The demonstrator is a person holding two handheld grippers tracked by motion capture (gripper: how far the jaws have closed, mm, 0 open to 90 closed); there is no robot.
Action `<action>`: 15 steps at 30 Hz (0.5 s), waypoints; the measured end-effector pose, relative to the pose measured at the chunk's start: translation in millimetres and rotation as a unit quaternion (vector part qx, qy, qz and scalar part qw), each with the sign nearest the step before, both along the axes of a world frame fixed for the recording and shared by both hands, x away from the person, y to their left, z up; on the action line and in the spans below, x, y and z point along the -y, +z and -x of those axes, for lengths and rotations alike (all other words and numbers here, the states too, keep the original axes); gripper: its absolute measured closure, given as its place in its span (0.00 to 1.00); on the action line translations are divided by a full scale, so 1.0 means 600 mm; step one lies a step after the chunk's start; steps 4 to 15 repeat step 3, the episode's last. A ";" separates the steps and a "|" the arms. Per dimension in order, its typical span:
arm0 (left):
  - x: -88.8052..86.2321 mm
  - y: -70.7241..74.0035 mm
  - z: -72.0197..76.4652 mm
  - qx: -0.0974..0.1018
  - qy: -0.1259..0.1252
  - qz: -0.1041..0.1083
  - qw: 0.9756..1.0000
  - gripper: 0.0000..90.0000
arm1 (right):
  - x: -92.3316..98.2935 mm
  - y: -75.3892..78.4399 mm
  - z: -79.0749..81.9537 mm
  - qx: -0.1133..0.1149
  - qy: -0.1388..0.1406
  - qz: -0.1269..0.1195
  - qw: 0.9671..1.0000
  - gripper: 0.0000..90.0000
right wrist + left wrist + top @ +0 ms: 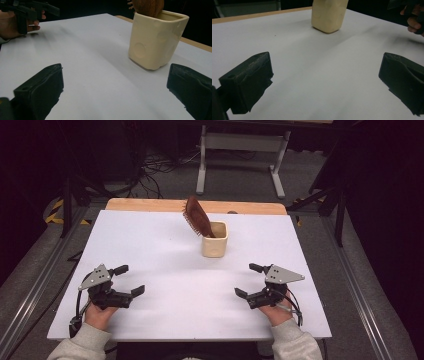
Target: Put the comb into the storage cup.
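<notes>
1. Brush (197, 216) stands handle-down in a cream cup (214, 240) in the high view, its brown bristled head leaning up and to the left above the rim. The cup sits on the white table (165, 245) toward the far edge, a little right of centre. The left gripper (128, 279) rests near the front left of the table, held by the left hand (100, 312), its jaws wide apart with nothing between them. The right gripper (249, 279) rests near the front right in the right hand (274, 312), jaws likewise wide apart and empty. Both are well apart from the cup, with bare table between. Beyond the table lie a grey floor, cables and a white frame (240, 155).

2. In the left gripper view the two black jaws stand far apart over bare table, touching nothing. The cup (329, 15) is ahead, cut off at the top. The right hand (413, 21) shows at the upper right.

3. In the right gripper view the jaws are again spread wide and hold nothing. The cup (156, 40), square-sided with round dimples, stands ahead to the right, near the right jaw but not touching it; the brush (147, 7) rises out of it. The left hand (13, 25) with its gripper (30, 11) shows at the upper left.
</notes>
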State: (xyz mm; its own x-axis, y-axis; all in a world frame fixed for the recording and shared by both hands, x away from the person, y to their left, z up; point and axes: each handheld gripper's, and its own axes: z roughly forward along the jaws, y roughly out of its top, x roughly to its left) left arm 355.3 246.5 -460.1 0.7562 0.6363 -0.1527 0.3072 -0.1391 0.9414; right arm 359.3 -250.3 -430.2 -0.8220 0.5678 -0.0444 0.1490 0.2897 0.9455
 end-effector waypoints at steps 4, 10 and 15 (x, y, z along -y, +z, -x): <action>-0.003 0.000 -0.002 -0.013 -0.003 0.011 1.000 0.00 | 0.000 0.000 0.000 0.000 0.000 0.001 1.000 0.01; -0.003 0.000 -0.002 -0.013 -0.003 0.011 1.000 0.00 | 0.000 0.000 0.000 0.000 0.000 0.001 1.000 0.01; -0.003 0.000 -0.002 -0.013 -0.003 0.011 1.000 0.00 | 0.000 0.000 0.000 0.000 0.000 0.001 1.000 0.01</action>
